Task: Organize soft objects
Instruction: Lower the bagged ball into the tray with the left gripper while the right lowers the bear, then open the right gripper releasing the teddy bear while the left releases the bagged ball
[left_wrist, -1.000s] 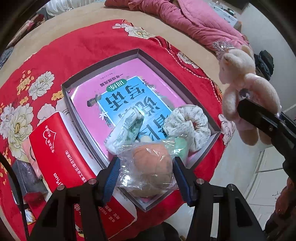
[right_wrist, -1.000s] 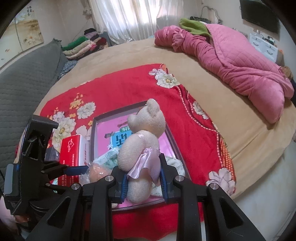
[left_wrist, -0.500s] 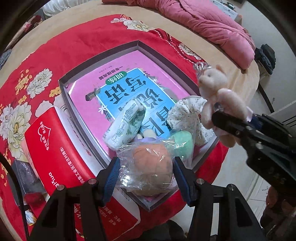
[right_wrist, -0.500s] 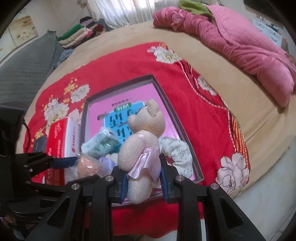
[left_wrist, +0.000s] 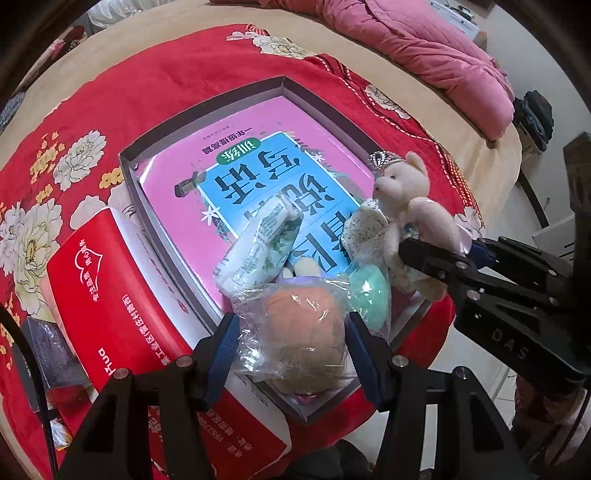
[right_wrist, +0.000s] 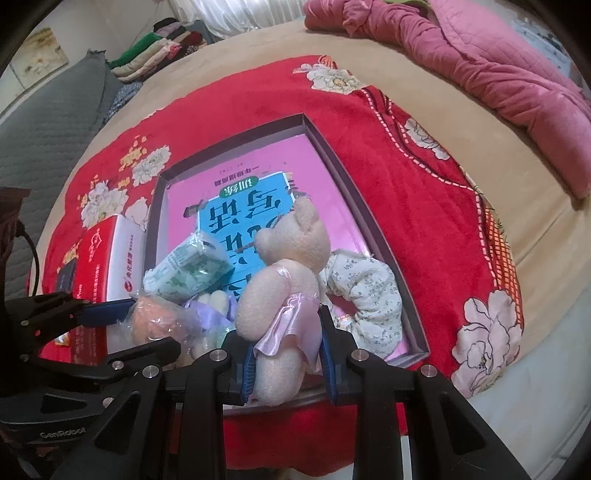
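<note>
The teddy bear (right_wrist: 284, 291) sits clamped at its pink-skirted waist between the blue pads of the right gripper (right_wrist: 286, 354), whose jaws are narrowed onto its body; it hangs over the near right corner of the grey box (right_wrist: 343, 162), just above the floral scrunchie (right_wrist: 365, 291). Only the left wrist view shows the bear's face and its small silver crown (left_wrist: 386, 159); the right view shows its back. The left gripper (left_wrist: 291, 343) stands about half open, its pads pressing a clear bag holding an orange plush ball (left_wrist: 303, 332) at the box's near edge. The left view also shows a mint-green soft piece (left_wrist: 371, 295) beside that bag. A wrapped tissue pack (left_wrist: 258, 247) lies on the pink book (left_wrist: 221, 173) lining the box floor. Left of the box stands a red carton (left_wrist: 110, 295). All rests on a red floral blanket (right_wrist: 258, 96) over the tan bed (right_wrist: 240, 48), with a pink quilt (right_wrist: 498, 62) on the far right. Folded clothes (right_wrist: 162, 48), far left, appear in the right view alone.
</note>
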